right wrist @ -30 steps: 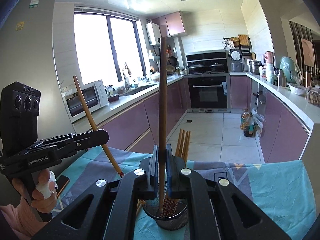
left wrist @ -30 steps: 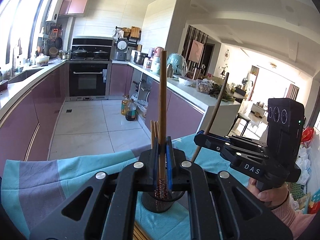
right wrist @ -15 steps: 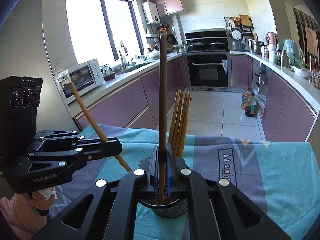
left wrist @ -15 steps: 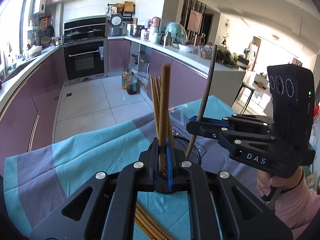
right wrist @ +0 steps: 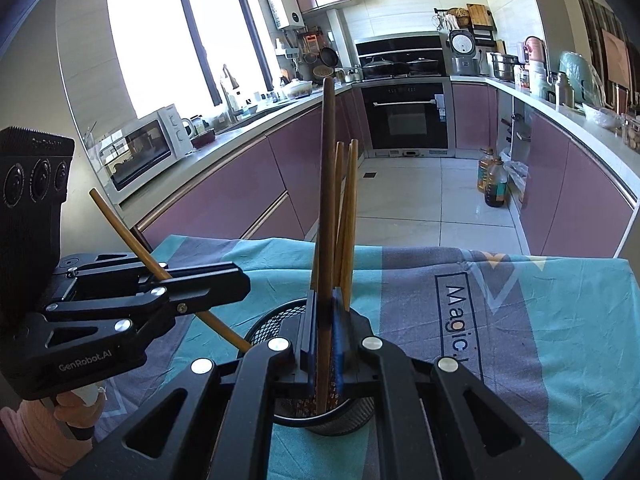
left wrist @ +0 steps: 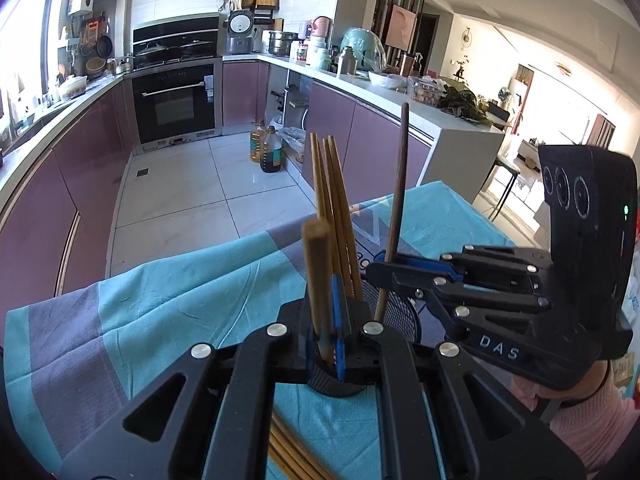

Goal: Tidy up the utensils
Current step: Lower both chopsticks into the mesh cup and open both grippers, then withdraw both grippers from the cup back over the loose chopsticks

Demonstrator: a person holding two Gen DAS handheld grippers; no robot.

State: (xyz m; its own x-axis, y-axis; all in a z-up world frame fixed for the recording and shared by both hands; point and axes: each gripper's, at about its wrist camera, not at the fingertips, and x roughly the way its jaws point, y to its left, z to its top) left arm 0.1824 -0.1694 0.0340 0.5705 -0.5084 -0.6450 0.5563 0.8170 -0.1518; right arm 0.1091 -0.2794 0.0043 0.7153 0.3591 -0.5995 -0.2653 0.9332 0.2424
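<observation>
A black mesh holder (right wrist: pixel 272 322) stands on the teal and grey cloth (right wrist: pixel 540 320) with several light wooden chopsticks (left wrist: pixel 334 200) upright in it. My right gripper (right wrist: pixel 325 316) is shut on a dark brown chopstick (right wrist: pixel 327 184), whose lower end dips inside the holder. My left gripper (left wrist: pixel 326 316) is shut on a light brown chopstick (left wrist: pixel 316 276). In the right wrist view that chopstick (right wrist: pixel 120 226) slants down from the left gripper (right wrist: pixel 240 284) to the holder's left rim. In the left wrist view the right gripper (left wrist: pixel 378 270) hangs over the holder (left wrist: pixel 400 312) with the dark chopstick (left wrist: pixel 400 184).
More loose chopsticks (left wrist: pixel 288 452) lie on the cloth (left wrist: pixel 160 300) under my left gripper. The cloth's far edge drops to the tiled kitchen floor. A hand in a pink sleeve (left wrist: pixel 592 420) holds the right gripper close on the right.
Both grippers have come down and tipped further toward the holder, each still shut on its chopstick. The chopstick ends now sit lower at the holder.
</observation>
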